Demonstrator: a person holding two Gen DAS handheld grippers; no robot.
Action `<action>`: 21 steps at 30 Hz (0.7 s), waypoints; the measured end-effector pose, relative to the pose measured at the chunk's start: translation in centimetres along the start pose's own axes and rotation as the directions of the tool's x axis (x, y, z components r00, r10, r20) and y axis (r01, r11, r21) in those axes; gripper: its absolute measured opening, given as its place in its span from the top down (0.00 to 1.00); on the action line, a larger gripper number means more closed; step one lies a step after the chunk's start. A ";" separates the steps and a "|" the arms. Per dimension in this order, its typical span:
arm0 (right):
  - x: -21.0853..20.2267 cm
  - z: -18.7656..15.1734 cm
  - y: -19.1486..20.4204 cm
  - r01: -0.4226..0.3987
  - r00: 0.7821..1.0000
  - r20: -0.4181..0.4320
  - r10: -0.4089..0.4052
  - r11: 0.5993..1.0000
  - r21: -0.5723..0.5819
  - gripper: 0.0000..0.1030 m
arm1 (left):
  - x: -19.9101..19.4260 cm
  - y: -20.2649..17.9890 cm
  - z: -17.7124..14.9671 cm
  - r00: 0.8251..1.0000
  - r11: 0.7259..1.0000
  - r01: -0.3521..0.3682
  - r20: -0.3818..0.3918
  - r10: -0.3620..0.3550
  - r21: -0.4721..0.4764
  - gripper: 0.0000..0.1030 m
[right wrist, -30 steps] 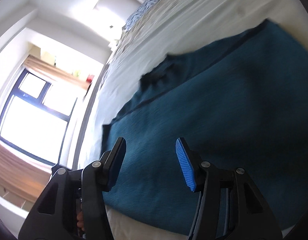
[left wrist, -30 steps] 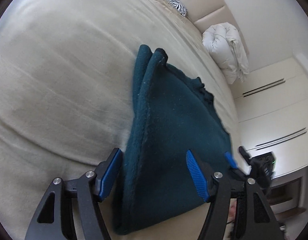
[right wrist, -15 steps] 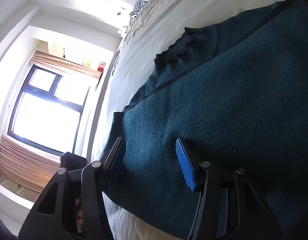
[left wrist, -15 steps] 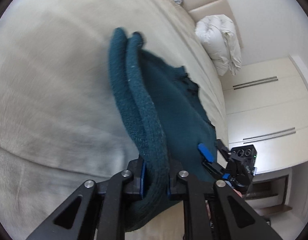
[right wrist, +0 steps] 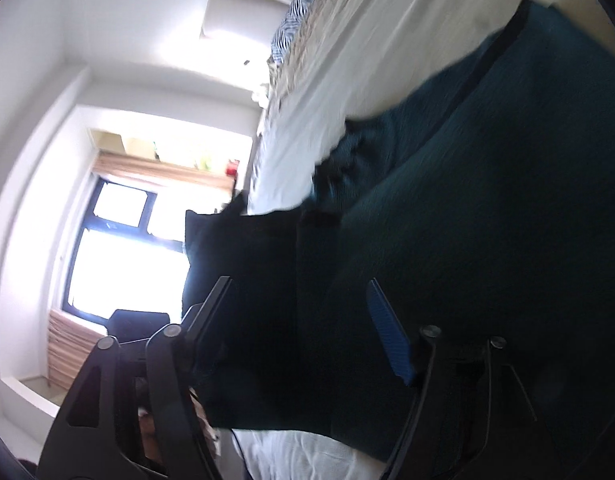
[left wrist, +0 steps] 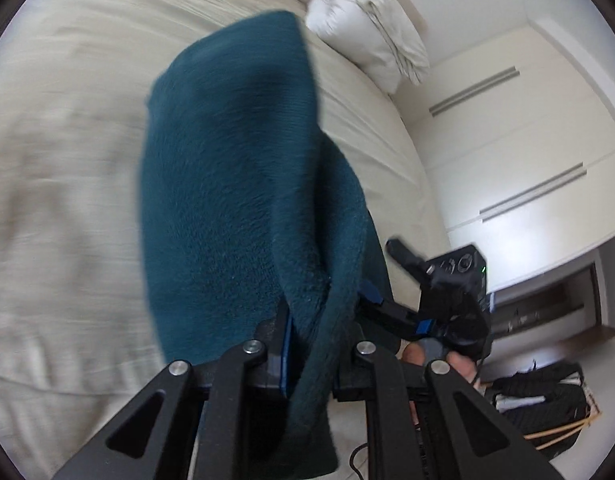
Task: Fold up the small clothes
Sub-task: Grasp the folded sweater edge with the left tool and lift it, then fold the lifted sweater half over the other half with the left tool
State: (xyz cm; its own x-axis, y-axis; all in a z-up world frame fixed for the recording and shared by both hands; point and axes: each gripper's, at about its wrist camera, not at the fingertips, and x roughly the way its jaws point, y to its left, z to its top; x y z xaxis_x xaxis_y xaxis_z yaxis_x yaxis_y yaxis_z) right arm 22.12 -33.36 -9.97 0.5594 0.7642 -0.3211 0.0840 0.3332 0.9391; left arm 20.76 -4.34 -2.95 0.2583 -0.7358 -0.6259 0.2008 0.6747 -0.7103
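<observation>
A dark teal knit sweater (left wrist: 227,184) lies on the beige bed (left wrist: 59,128). My left gripper (left wrist: 315,328) is shut on the sweater's near edge and holds that edge lifted off the bed, so the cloth hangs in a fold. The right gripper shows in the left wrist view (left wrist: 391,308) at the sweater's right side. In the right wrist view my right gripper (right wrist: 299,320) is open, its jaws wide apart over the sweater (right wrist: 487,220), which fills the lower right.
A white folded duvet (left wrist: 371,32) lies at the head of the bed. A zebra-print pillow (right wrist: 295,20) is further back. White wardrobe doors (left wrist: 507,152) stand to the right. A bright window (right wrist: 119,252) is on the left. A dark bag (left wrist: 539,400) lies on the floor.
My left gripper closed on the sweater's edge and has lifted it up and over. My right gripper stays open and has shifted over the cloth.
</observation>
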 end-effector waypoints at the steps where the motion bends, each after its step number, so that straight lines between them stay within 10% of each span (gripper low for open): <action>1: -0.5 0.4 -0.2 -0.016 1.000 0.007 0.016 1.000 0.012 0.32 | 1.0 -0.5 -0.1 1.000 1.000 0.001 -0.012 -0.001 0.010 0.86; 11: -1.3 2.4 -1.9 0.021 0.999 -0.029 -0.020 0.999 0.048 0.26 | 10.0 -3.1 -2.7 0.991 0.998 0.007 -0.134 0.001 0.060 0.77; 15: -0.9 2.5 -2.6 0.045 0.999 -0.031 -0.044 0.998 0.054 0.26 | 9.0 -2.8 -3.3 0.987 0.995 0.090 -0.140 -0.082 0.049 0.45; 21: -0.5 1.9 -1.4 0.119 0.989 -0.090 -0.121 0.993 -0.026 0.32 | 5.1 -3.1 -4.3 0.994 0.989 0.084 -0.080 -0.074 0.118 0.42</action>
State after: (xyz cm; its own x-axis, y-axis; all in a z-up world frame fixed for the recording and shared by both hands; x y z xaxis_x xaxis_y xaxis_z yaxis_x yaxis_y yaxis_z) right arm 23.32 -35.25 -10.90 0.4686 0.7648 -0.4422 0.1287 0.4361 0.8906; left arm 17.41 -10.40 -5.29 0.1662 -0.7862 -0.5952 0.3322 0.6129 -0.7169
